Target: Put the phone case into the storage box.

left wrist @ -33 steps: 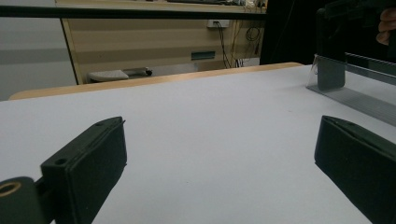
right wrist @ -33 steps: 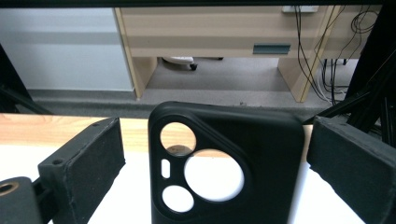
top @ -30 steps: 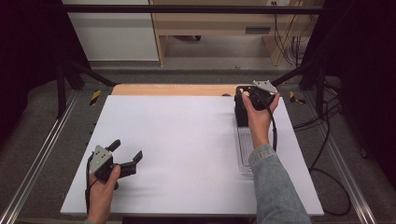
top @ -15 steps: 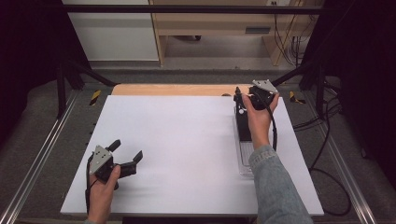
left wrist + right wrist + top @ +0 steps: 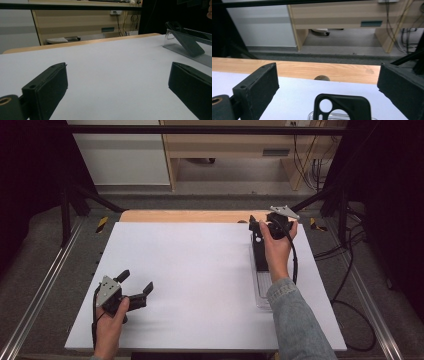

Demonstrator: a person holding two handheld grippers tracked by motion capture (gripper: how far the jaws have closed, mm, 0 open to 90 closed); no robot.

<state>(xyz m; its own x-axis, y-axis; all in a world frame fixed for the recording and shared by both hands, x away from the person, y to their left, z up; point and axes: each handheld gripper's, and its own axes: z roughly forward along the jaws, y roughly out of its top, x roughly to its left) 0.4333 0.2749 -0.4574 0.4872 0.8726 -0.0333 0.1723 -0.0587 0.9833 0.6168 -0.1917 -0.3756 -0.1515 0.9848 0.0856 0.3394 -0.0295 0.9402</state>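
Observation:
A black phone case (image 5: 259,252) with a round camera hole leans up out of a clear plastic tray (image 5: 263,292) at the table's right side. My right gripper (image 5: 261,226) hovers over the case's far end, jaws wide open. In the right gripper view the case (image 5: 343,107) sits low between the open jaws of this gripper (image 5: 327,75), touched by neither. My left gripper (image 5: 136,281) rests open near the front left of the white board, nothing between its fingers. The left gripper view shows the tilted case (image 5: 186,42) and tray (image 5: 178,50) far off past the open left gripper (image 5: 117,75).
The white board (image 5: 200,270) covers most of the wooden table (image 5: 185,216), which shows as a strip along the far edge with a round hole (image 5: 322,78). Metal rails run along both sides. Cables (image 5: 345,285) trail off to the right.
The right hand has shifted only slightly above the case. The left gripper has stayed where it was.

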